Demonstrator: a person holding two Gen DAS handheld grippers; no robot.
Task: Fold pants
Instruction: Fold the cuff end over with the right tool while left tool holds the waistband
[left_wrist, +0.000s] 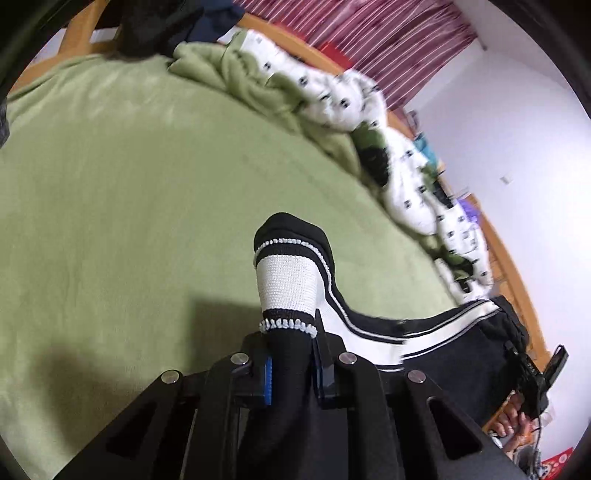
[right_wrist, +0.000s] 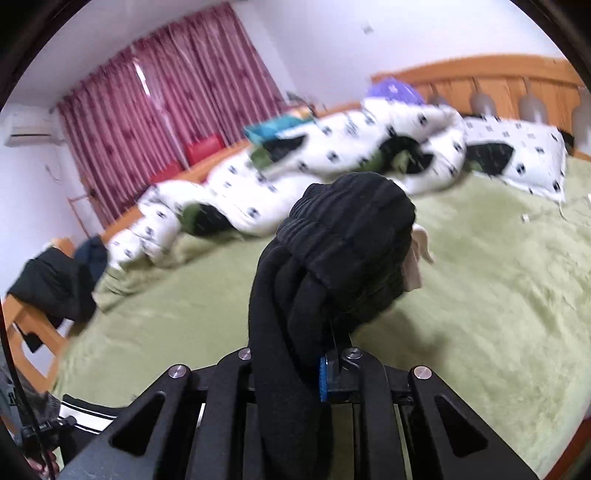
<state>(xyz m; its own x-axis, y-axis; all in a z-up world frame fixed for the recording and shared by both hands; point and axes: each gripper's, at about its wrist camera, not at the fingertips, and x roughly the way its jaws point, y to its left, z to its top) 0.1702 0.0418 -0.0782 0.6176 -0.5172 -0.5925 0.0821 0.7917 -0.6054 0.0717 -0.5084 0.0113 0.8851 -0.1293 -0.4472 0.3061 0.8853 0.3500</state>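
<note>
The pants are black with white side stripes. My left gripper (left_wrist: 291, 363) is shut on a striped leg end of the pants (left_wrist: 286, 273), which stands up above the fingers and trails right toward the other gripper (left_wrist: 535, 384). My right gripper (right_wrist: 295, 369) is shut on the bunched black waistband of the pants (right_wrist: 347, 243), with a pale label hanging at its right. Both hold the pants above the green bed sheet (left_wrist: 129, 184). The left gripper (right_wrist: 44, 428) and a striped part show at the lower left of the right wrist view.
A rumpled white and green quilt (right_wrist: 314, 155) lies along the far side of the bed, with a pillow (right_wrist: 517, 155) by the wooden headboard (right_wrist: 480, 74). Dark clothes (right_wrist: 55, 284) lie on the bed's wooden corner. Red curtains (right_wrist: 166, 103) hang behind.
</note>
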